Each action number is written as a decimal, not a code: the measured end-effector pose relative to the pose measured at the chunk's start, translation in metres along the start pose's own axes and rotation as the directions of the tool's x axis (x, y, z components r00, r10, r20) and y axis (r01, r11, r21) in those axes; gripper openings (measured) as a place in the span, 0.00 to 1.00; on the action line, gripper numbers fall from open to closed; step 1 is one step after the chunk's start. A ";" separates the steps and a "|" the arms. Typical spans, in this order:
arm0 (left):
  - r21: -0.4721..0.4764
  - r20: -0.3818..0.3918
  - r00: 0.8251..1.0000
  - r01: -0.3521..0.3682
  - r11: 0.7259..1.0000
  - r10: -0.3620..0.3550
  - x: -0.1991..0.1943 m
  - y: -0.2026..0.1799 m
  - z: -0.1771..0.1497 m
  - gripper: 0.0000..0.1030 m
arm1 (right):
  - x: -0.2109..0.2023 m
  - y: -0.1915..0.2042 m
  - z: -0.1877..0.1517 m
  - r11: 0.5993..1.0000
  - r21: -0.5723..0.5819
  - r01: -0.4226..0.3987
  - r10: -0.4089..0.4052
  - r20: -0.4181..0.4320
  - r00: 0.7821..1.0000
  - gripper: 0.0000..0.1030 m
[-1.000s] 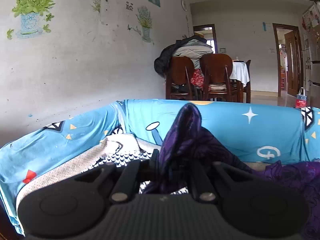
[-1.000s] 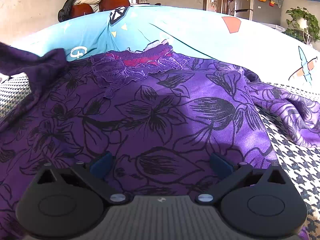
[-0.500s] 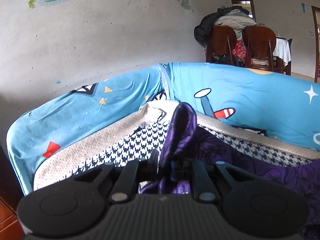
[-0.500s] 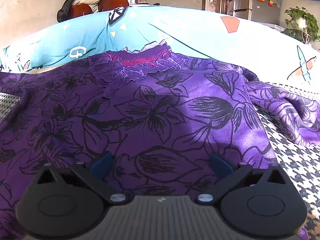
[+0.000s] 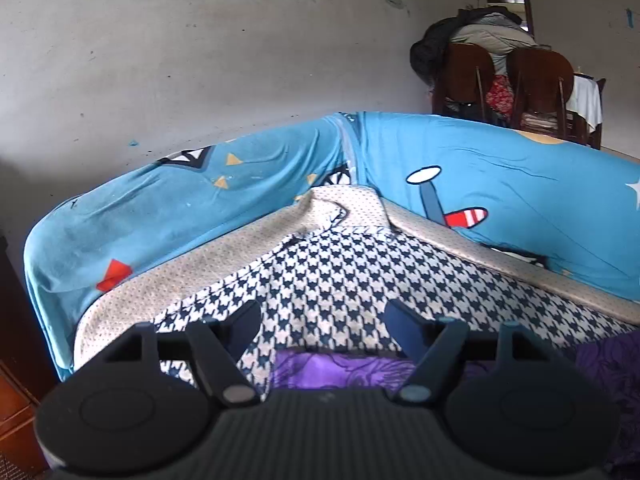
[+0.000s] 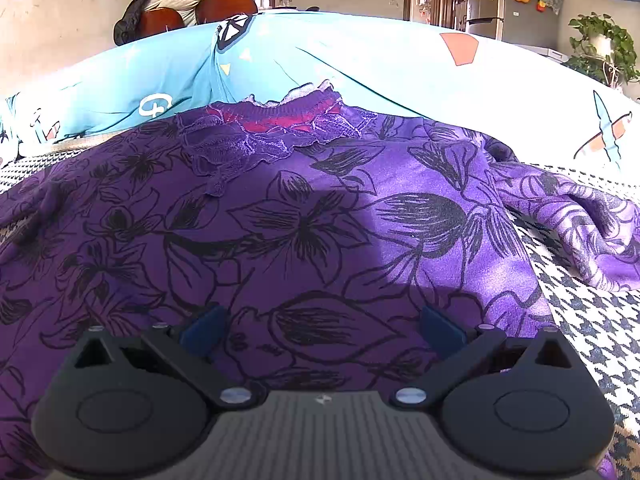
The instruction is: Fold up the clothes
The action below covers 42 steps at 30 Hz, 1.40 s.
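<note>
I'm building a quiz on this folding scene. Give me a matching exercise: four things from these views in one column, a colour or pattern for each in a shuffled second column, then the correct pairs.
Things:
1. garment
2. sofa cover
3. seat cloth
4. chairs

Descriptions:
A. black-and-white houndstooth
B. dark brown wood
C. purple with black flowers
D. light blue with cartoon shapes

Pairs: 1-C, 2-D, 3-A, 4-B
</note>
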State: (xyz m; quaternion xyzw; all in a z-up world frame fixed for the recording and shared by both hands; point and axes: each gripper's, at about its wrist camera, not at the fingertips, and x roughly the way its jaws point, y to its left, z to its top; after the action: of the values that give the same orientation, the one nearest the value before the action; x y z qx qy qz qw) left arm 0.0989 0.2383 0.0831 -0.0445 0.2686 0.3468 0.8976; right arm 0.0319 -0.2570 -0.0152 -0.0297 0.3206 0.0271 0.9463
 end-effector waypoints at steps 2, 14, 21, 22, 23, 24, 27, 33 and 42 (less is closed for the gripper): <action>0.028 -0.003 0.998 0.056 0.998 -0.056 -0.005 -0.012 -0.003 0.71 | 0.000 0.000 0.000 1.000 0.000 0.000 0.000 0.000 1.000 1.00; 0.221 -0.074 0.959 0.282 0.934 -0.272 -0.029 -0.087 -0.043 0.82 | 0.001 -0.001 0.000 1.000 0.003 -0.004 0.004 0.001 1.000 1.00; 0.258 -0.126 0.952 0.303 0.917 -0.279 -0.017 -0.098 -0.060 0.89 | 0.000 -0.001 0.000 1.000 0.002 -0.004 0.004 0.001 1.000 1.00; 0.258 -0.135 0.952 0.300 0.918 -0.273 -0.014 -0.099 -0.061 0.89 | 0.000 -0.001 0.000 1.000 0.003 -0.004 0.004 0.001 1.000 1.00; 0.259 -0.143 0.953 0.297 0.919 -0.268 -0.011 -0.099 -0.063 0.89 | 0.000 -0.001 0.000 1.000 0.003 -0.004 0.004 0.001 1.000 1.00; 0.256 -0.153 0.953 0.294 0.921 -0.262 -0.007 -0.099 -0.065 0.89 | 0.000 -0.002 0.000 1.000 0.003 -0.004 0.004 0.001 1.000 1.00; 0.248 -0.182 0.954 0.280 0.927 -0.239 0.006 -0.098 -0.069 0.89 | 0.001 -0.002 0.000 1.000 0.002 -0.004 0.004 0.001 1.000 1.00; 0.268 -0.218 0.958 0.240 0.933 -0.184 0.027 -0.094 -0.080 0.89 | 0.001 -0.001 0.000 1.000 0.002 -0.005 0.005 0.001 1.000 1.00; 0.239 -0.248 0.954 0.228 0.944 -0.167 0.036 -0.089 -0.083 0.93 | 0.001 -0.002 0.000 1.000 0.002 -0.005 0.005 0.001 1.000 1.00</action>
State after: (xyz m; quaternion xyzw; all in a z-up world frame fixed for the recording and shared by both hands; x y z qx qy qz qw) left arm 0.1411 0.1711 -0.0153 0.0102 0.4063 0.2081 0.8897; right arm 0.0326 -0.2586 -0.0156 -0.0281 0.3203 0.0295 0.9464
